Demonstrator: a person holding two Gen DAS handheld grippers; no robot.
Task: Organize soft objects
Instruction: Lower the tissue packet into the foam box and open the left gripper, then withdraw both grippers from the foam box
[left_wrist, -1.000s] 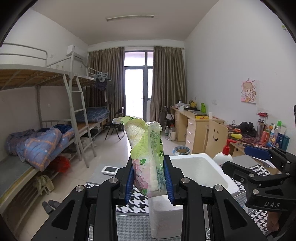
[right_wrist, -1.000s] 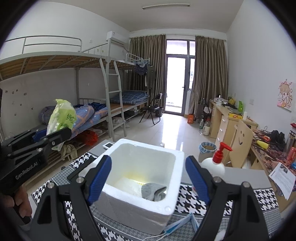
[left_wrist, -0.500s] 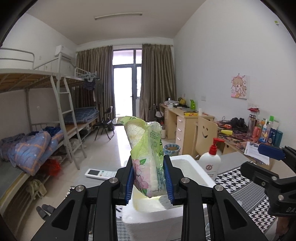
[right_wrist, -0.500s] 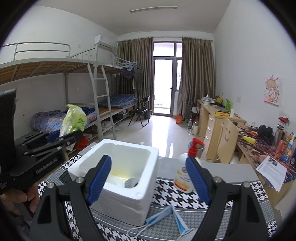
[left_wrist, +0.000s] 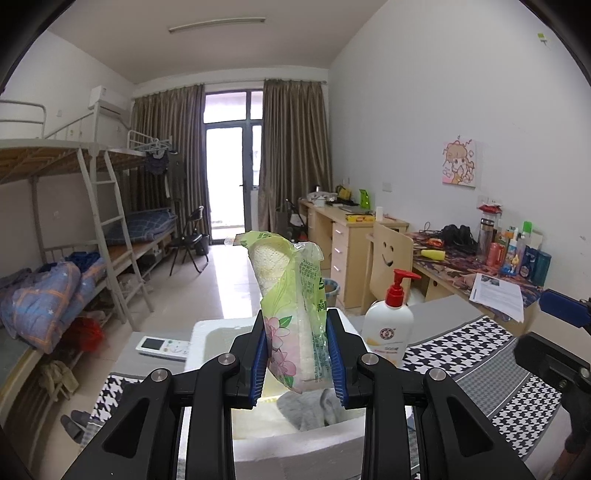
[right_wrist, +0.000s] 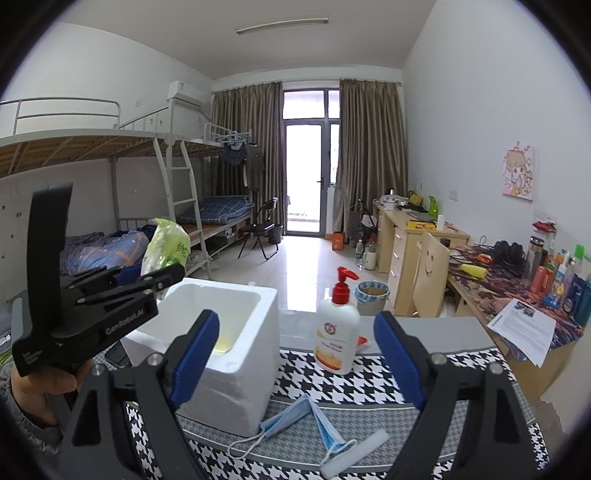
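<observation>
Nearest in the left wrist view, the left gripper (left_wrist: 297, 350) has its jaws clamped on one tissue pack (left_wrist: 295, 306), a green wrapper with pink flowers, standing upright between the blue pads. The pack hangs above the open top of one white foam box (left_wrist: 295, 443). Inside the box lies one grey cloth (left_wrist: 314, 406) against a pale yellow lining.

In the right wrist view, the right gripper (right_wrist: 297, 354) has its jaws spread wide with nothing between them; they have just been opening further. On the houndstooth-covered surface (right_wrist: 369, 391) below it lie one blue face mask (right_wrist: 310, 417), just beside the box's near corner, and one white tube-like piece (right_wrist: 354, 454) touching the mask's strap end. The same box (right_wrist: 236, 354) stands to the left, with the left gripper (right_wrist: 162, 275) and its pack (right_wrist: 164, 245) over its far left rim, a hand (right_wrist: 44, 387) on the handle.

Just beyond the box stands one pump bottle (right_wrist: 338, 332), white with a red head, upright and apart from the box. One remote (left_wrist: 162, 347) lies on the grey part of the surface left of the box.

Farther off, one wooden chair (right_wrist: 430, 273) with a smiley face stands by a cluttered desk (right_wrist: 498, 291), one sheet of paper (right_wrist: 524, 328) overhanging its edge. Bunk beds (right_wrist: 110, 147) line the left wall.
</observation>
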